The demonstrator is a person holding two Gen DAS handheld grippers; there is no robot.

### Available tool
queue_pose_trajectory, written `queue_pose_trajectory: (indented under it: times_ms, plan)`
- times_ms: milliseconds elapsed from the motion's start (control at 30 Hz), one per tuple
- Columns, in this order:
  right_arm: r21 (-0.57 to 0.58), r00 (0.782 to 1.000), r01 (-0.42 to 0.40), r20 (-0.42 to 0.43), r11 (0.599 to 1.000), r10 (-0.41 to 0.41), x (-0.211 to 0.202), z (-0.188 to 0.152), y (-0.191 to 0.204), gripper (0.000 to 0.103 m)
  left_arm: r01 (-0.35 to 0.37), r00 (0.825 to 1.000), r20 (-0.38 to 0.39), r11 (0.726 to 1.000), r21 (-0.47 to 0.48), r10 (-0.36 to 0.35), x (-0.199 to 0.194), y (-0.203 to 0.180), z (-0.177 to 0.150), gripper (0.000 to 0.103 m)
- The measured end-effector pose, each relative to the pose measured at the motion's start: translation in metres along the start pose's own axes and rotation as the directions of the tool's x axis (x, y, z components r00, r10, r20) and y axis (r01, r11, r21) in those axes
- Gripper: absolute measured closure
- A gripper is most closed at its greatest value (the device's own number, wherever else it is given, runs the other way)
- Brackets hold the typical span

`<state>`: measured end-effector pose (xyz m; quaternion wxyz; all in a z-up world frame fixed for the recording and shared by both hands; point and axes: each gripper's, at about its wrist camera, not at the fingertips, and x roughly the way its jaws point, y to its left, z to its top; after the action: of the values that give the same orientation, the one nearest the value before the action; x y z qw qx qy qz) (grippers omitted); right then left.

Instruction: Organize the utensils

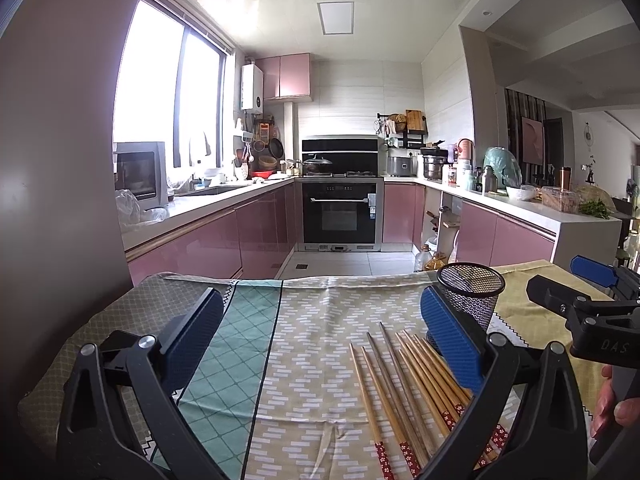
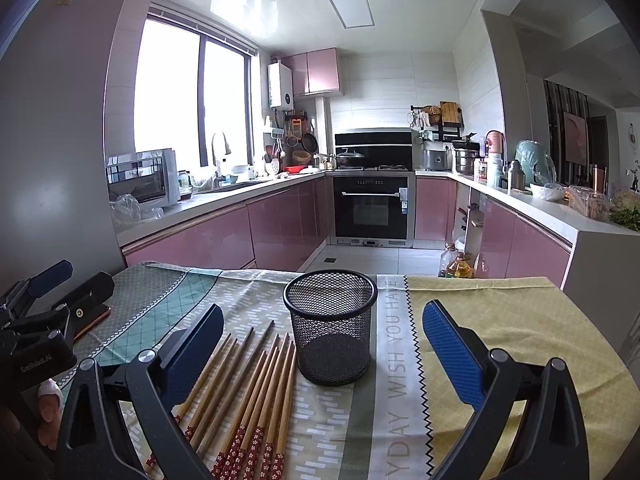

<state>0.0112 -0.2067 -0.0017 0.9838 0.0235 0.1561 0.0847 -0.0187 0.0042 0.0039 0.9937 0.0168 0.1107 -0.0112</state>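
Left gripper (image 1: 320, 344) jaws wide apart over patterned cloth (image 1: 304, 320), right gripper (image 2: 322, 354) likewise spread, empty, chopsticks (image 2: 248, 384) flat beside upright mesh cup (image 2: 331, 328).

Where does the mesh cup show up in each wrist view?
Left wrist: mesh cup at right of centre, partly behind the left gripper's right finger.
Right wrist: mesh cup at centre, between the right gripper's fingers.
Shared landmark: the chopsticks lying left of it.
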Motion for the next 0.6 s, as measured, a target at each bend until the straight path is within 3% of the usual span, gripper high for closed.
queue_pose_trajectory:
  times_ms: [600]
  plan:
    - [0.003,1.0,0.002,0.001,1.0,-0.002,0.0006,-0.0017,0.0009,0.006,0.002,1.0,0.014,1.0,0.0,-0.002,-0.0025,-0.0019,0.0009,0.006]
